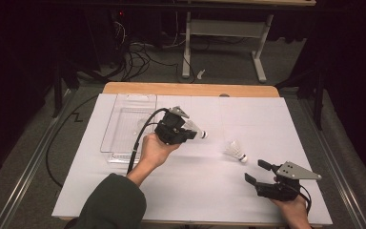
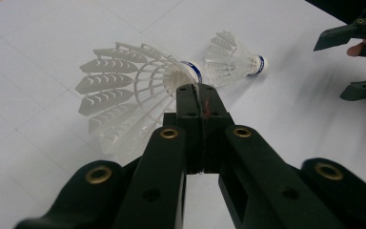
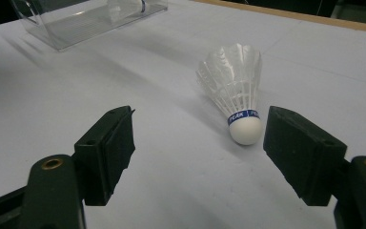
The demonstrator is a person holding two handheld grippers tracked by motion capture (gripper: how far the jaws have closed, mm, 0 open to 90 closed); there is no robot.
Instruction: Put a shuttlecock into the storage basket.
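Observation:
My left gripper [image 1: 191, 133] is held above the white sheet, just right of the clear tray, and is shut on the feather skirt of a white shuttlecock [image 1: 198, 130]. In the left gripper view the jaws [image 2: 201, 94] pinch the skirt's edge beside the cork, and the shuttlecock [image 2: 128, 90] fans out to the left. A second shuttlecock [image 1: 235, 150] lies on the sheet, cork toward the person. My right gripper [image 1: 258, 172] rests open at the front right, just short of it. In the right gripper view that shuttlecock [image 3: 236, 88] lies a little ahead of the open jaws [image 3: 200, 148], nearer the right one.
A clear plastic tray [image 1: 124, 102] stands at the back left of the white sheet [image 1: 248, 114]; another shuttlecock [image 3: 126, 5] shows in it in the right gripper view. The wooden table edge [image 1: 190, 88] runs along the back. Cables and a desk frame lie on the floor beyond.

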